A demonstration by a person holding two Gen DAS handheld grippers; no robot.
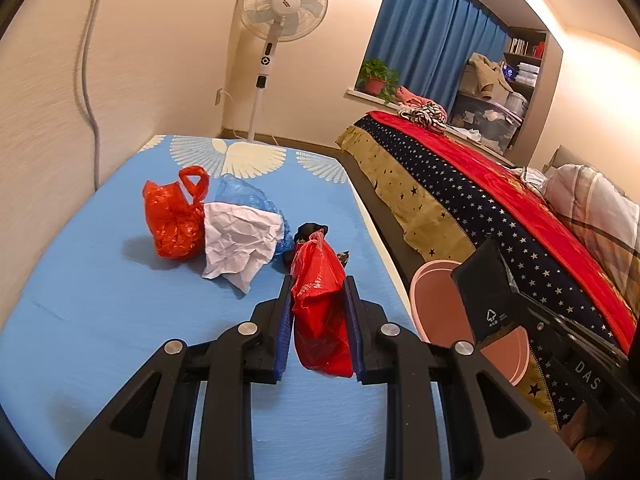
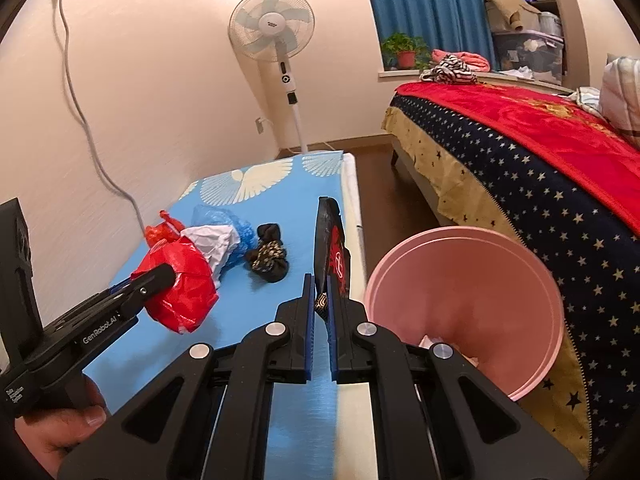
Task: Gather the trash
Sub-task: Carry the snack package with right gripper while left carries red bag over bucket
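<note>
My left gripper (image 1: 318,282) is shut on a red plastic bag (image 1: 322,312) and holds it above the blue table top (image 1: 100,300); the bag also shows in the right wrist view (image 2: 176,288). My right gripper (image 2: 320,280) is shut on a black snack wrapper (image 2: 332,248) with red print, standing upright beside the pink bin (image 2: 468,296). The wrapper also shows in the left wrist view (image 1: 484,288) over the bin (image 1: 436,304). On the table lie another red bag (image 1: 172,216), crumpled white paper (image 1: 236,240), a blue bag (image 1: 244,194) and a dark wrapper (image 2: 268,260).
A standing fan (image 1: 280,12) is beyond the table's far end. A bed with a red and starred cover (image 2: 540,152) runs along the right, with a strip of brown floor (image 2: 384,196) between it and the table. A cable (image 2: 80,112) hangs down the left wall.
</note>
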